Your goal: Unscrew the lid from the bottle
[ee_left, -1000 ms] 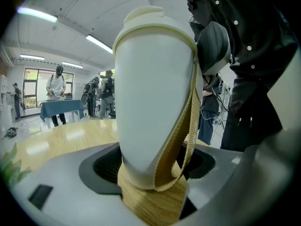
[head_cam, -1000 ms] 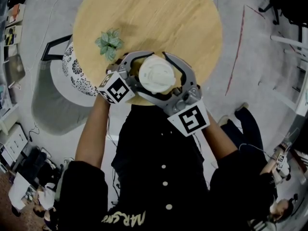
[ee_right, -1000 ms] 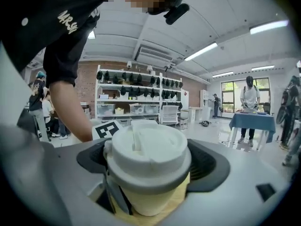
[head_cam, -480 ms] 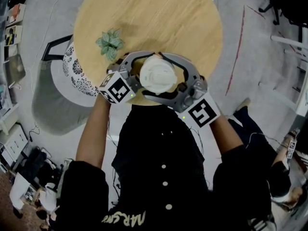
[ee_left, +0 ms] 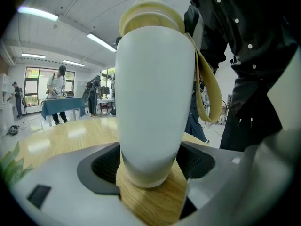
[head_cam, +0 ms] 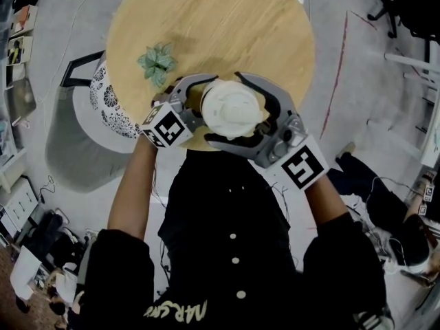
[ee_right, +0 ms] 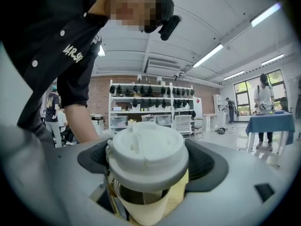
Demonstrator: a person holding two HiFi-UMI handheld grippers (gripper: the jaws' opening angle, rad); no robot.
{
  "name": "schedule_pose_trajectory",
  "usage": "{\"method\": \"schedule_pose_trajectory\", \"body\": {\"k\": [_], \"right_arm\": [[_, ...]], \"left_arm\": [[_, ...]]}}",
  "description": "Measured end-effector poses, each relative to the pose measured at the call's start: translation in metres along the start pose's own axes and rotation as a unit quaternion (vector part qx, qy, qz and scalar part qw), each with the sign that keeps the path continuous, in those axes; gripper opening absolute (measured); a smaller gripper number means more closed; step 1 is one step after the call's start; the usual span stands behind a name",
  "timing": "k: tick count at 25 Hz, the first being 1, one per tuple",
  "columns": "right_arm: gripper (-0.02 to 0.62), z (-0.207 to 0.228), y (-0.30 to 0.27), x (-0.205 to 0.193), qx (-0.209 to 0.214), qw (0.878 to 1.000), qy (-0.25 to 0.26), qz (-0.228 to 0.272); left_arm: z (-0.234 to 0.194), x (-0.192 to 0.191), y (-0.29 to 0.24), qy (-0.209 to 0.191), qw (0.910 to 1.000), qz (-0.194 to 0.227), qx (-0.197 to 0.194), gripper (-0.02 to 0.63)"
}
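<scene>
A white bottle [ee_left: 150,102] stands upright on the round wooden table [head_cam: 227,19] near its front edge, with a cream strap [ee_left: 207,88] hanging at its side. My left gripper [ee_left: 150,160] is shut on the bottle's lower body; in the head view its marker cube sits left of the bottle. The white lid [ee_right: 146,154] is clamped between the pads of my right gripper [ee_right: 146,163]. A dark gap shows between the lid and the cream bottle neck [ee_right: 141,210] below it. From above, the lid [head_cam: 234,107] hides the bottle's body.
A small green plant [head_cam: 157,62] sits on the table left of and behind the bottle. A grey chair with a patterned cushion [head_cam: 110,105] stands against the table's left edge. The person's dark shirt [head_cam: 227,239] presses close to the front edge.
My right gripper has turned with the lid, its marker cube swinging out to the right. The lid looks a little higher. The left gripper and the bottle have stayed put.
</scene>
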State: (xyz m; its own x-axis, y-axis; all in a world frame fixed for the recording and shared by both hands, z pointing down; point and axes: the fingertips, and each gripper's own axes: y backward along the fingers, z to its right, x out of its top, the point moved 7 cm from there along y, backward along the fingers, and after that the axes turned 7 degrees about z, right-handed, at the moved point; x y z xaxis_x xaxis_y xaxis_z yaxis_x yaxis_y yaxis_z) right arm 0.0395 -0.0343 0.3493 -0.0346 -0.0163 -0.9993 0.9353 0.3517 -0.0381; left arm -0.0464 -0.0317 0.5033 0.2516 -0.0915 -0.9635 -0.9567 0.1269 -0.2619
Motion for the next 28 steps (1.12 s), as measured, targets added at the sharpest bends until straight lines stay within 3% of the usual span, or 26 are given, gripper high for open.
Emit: {"method": "schedule_pose_trajectory", "body": {"k": [8,12,18,22,26,28], "right_arm": [[0.477,0.005,0.023,0.048,-0.032,0.999,-0.032,0.02],[0.477,0.007,0.033,0.078,-0.047,0.997,-0.046,0.038],[0.477,0.004,0.047,0.107,-0.077,0.996,-0.027,0.02],[0.477,0.004,0.063,0.118,-0.121,0.992,-0.023,0.02],[0.477,0.006,0.079,0.134,-0.172,0.985,-0.003,0.033],[0.477,0.007,0.086,0.141,-0.197,0.98,0.007,0.034]], "left_arm": [[0.006,0.018,0.025,0.007,0.9988,-0.019,0.045,0.362],[0.01,0.035,0.049,0.013,0.9957,-0.019,0.089,0.36],[0.031,0.072,0.082,0.004,0.9906,-0.001,0.136,0.355],[0.038,0.112,0.115,0.014,0.9735,0.041,0.225,0.23],[0.046,0.153,0.15,0.037,0.946,0.059,0.316,0.016],[0.047,0.174,0.164,0.044,0.9303,0.061,0.359,0.005]]}}
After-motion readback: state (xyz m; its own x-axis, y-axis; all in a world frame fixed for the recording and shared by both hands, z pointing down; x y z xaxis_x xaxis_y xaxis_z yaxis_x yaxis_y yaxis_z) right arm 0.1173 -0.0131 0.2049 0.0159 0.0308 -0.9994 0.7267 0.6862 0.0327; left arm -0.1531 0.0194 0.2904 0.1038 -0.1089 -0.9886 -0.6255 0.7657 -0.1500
